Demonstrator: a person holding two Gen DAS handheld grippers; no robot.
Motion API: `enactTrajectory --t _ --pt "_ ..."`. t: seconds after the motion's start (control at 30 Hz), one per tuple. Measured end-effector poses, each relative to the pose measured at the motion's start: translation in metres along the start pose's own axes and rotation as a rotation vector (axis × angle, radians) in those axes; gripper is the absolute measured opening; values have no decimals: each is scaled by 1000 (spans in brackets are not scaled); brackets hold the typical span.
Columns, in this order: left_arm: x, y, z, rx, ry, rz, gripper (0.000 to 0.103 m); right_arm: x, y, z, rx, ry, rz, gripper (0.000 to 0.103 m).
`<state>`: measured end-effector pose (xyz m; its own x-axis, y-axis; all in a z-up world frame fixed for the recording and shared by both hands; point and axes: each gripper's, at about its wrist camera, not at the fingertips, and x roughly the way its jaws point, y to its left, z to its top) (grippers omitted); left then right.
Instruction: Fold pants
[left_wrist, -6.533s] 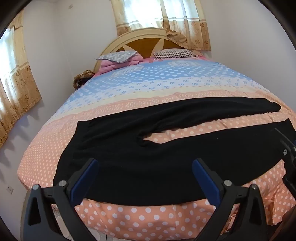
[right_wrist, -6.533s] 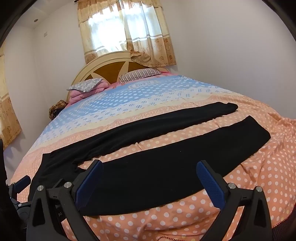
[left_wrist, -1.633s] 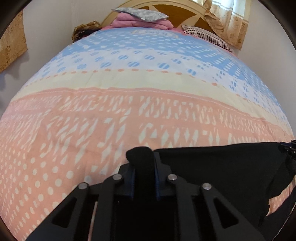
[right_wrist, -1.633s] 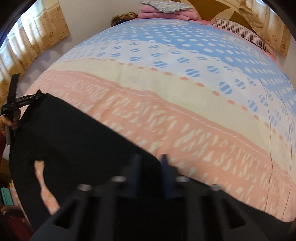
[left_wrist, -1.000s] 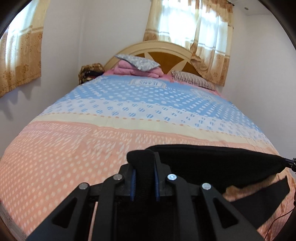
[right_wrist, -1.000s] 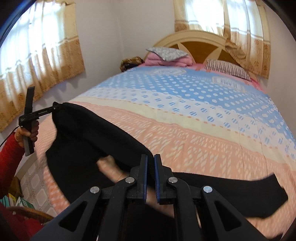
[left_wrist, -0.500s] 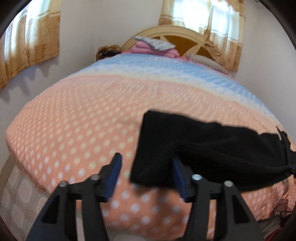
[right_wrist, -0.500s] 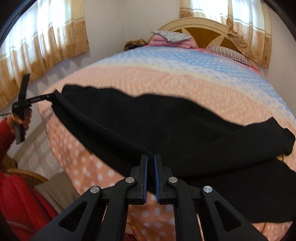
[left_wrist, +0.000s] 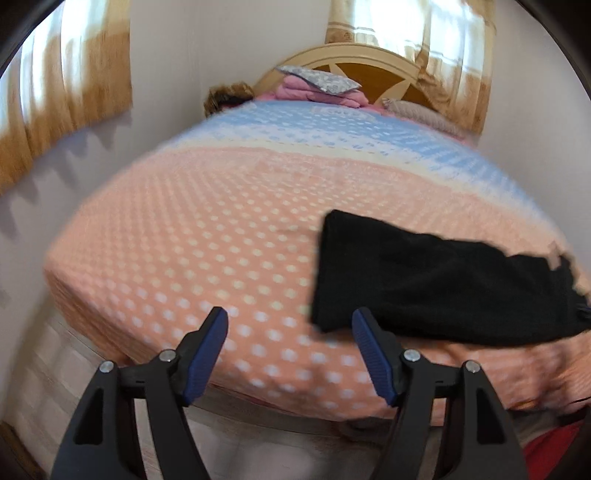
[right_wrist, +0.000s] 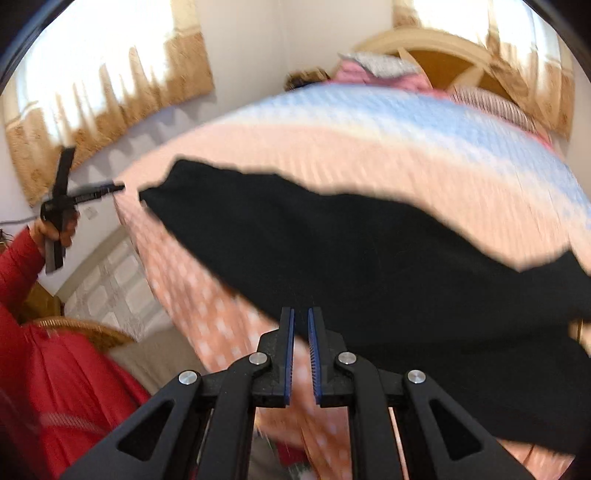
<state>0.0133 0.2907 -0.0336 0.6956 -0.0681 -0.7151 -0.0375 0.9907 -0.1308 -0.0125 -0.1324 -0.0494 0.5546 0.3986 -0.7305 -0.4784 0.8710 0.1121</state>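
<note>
Here, black pants (left_wrist: 436, 280) lie folded lengthwise near the foot edge of a bed (left_wrist: 207, 236) covered in a peach polka-dot and blue spread. The left gripper (left_wrist: 290, 334) hovers just off the mattress edge, its blue-padded jaws spread wide and empty, one corner of the cloth lying just beyond the right-hand pad. The right gripper (right_wrist: 301, 325) has its jaws drawn to a narrow slit; motion blur makes it hard to tell whether any fabric is caught between them, though the visible gap looks bare.

In the right wrist view the pants run as a long dark band across the peach spread, their far edge wavy rather than straight. The step in hand appears to be the second fold, end over end. Doing it well likely calls for flattening the uneven edge first, then taking both layers at each corner of one end, lifting them level and carrying them across together so the halves land square. Pillows (left_wrist: 317, 79) sit stacked against the headboard (left_wrist: 373, 62), well apart.
</note>
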Motion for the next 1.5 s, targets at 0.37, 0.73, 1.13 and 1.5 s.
enactTrajectory --t 0.37,0.73,1.13,1.5 --pt "57 -48 -5 -163 151 -305 67 96 32 67 77 -98 92 8" --pt "64 -24 19 -283 -26 -244 11 133 20 28 217 -25 160 8" --pt "58 -17 5 -45 -20 -21 62 131 22 25 199 -37 138 9" --pt "23 -20 28 -66 -211 87 67 102 -19 83 324 -127 294 68"
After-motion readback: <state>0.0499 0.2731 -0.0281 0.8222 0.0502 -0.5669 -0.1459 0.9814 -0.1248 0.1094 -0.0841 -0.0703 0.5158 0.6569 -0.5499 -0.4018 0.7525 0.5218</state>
